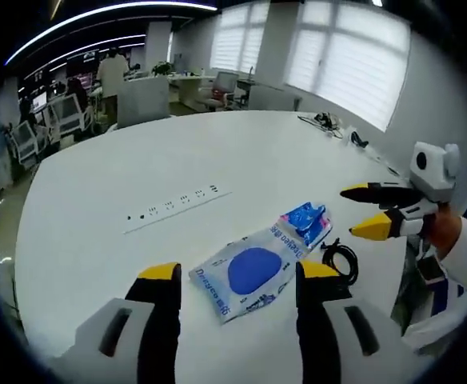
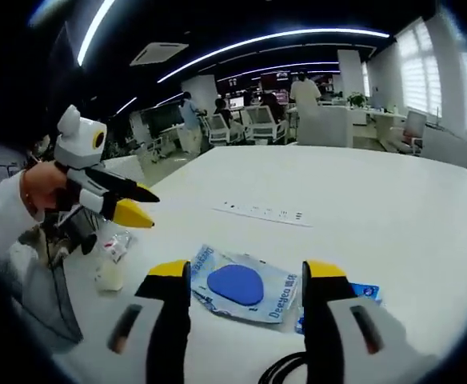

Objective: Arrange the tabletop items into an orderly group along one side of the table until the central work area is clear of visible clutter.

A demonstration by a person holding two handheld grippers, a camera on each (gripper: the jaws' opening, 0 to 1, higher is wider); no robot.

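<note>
Both tools hover above the white surface [image 1: 137, 168] with nothing between their jaws, which reads as an approach pose rather than a carry. The left hand-held gripper [image 1: 239, 276] has its yellow-tipped jaws spread apart, straddling the clear pouch with a blue oval pad [image 1: 253, 270] that lies flat just beyond them at 12 o'clock; in the same view the right hand-held gripper [image 1: 371, 210] comes in at 3 o'clock, jaws apart, tips aimed at the smaller blue packet [image 1: 305, 218] touching the pouch's far end (my guess is that each tool is lining up on its own item).

The black coiled cable [image 1: 341, 258] sits just beside the pouch toward 4 o'clock, near the surface's edge; the built-in socket strip [image 1: 177, 206] runs at 10 o'clock and is fixed, so it stays.

In the right gripper view a small crinkled wrapper [image 2: 115, 245] lies at 9 o'clock under the other tool; these items are still loosely scattered near one edge, so the grouping looks barely begun.

Writing: the pouch's border carries blue brand lettering that looks like "Deeyeo"; finer print is too small to read.
</note>
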